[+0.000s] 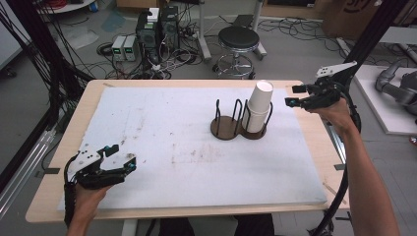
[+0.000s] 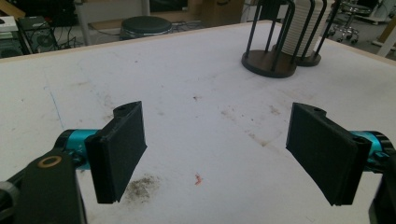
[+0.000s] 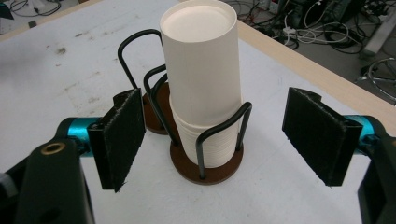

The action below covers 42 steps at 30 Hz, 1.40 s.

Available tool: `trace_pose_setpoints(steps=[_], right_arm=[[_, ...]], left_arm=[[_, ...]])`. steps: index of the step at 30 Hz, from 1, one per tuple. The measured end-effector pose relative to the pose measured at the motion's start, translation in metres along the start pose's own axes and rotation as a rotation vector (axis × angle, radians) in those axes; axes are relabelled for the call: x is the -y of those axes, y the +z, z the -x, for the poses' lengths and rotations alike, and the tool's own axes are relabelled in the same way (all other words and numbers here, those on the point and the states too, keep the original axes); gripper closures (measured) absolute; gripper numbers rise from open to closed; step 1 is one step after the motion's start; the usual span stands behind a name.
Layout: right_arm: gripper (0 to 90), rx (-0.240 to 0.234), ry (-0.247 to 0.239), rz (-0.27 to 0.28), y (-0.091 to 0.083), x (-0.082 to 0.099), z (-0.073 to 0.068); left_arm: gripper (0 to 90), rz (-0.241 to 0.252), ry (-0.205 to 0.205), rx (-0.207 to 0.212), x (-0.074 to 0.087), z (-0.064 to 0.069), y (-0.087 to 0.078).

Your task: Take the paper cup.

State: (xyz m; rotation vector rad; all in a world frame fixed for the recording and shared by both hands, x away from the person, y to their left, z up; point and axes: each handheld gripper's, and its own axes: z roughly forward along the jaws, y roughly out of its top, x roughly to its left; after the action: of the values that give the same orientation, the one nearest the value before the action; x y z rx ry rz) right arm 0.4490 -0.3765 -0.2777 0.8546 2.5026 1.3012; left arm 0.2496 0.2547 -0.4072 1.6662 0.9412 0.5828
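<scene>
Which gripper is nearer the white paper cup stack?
Right. The right gripper hovers just beside the white paper cup stack; the left gripper sits far across the table.

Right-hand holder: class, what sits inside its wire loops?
A stack of white paper cups, upside down, closed bottom on top, rests on the holder. The cups' insides and their number stay hidden.

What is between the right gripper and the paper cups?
Nothing: in the right gripper view, only bare air separates the open right gripper from the paper cups.
</scene>
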Motion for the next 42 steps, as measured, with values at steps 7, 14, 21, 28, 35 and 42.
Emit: trace_pose_setpoints(steps=[7,14,21,28,35,42], right_arm=[[21.9,-0.021,-0.032,-0.024,-0.001,-0.017,0.005],[21.9,-0.039,-0.092,-0.096,0.007,-0.048,0.008],[21.9,-0.07,-0.133,-0.163,0.022,-0.067,0.007],[21.6,-0.096,-0.14,-0.21,0.037,-0.077,0.007],[20.7,-0.112,-0.15,-0.224,0.042,-0.079,0.008],[19.9,-0.133,-0.16,-0.262,0.056,-0.079,0.005]], left_arm=[[19.6,-0.01,0.002,0.004,0.001,0.0,0.001],[19.6,-0.018,0.003,0.003,0.002,0.001,0.001],[19.6,-0.037,0.014,0.011,0.004,0.002,0.003],[19.6,-0.035,0.013,0.01,0.004,0.0,0.0],[19.6,-0.035,0.013,0.011,0.004,0.0,0.001],[19.6,-0.039,0.02,0.02,0.004,0.002,0.002]])
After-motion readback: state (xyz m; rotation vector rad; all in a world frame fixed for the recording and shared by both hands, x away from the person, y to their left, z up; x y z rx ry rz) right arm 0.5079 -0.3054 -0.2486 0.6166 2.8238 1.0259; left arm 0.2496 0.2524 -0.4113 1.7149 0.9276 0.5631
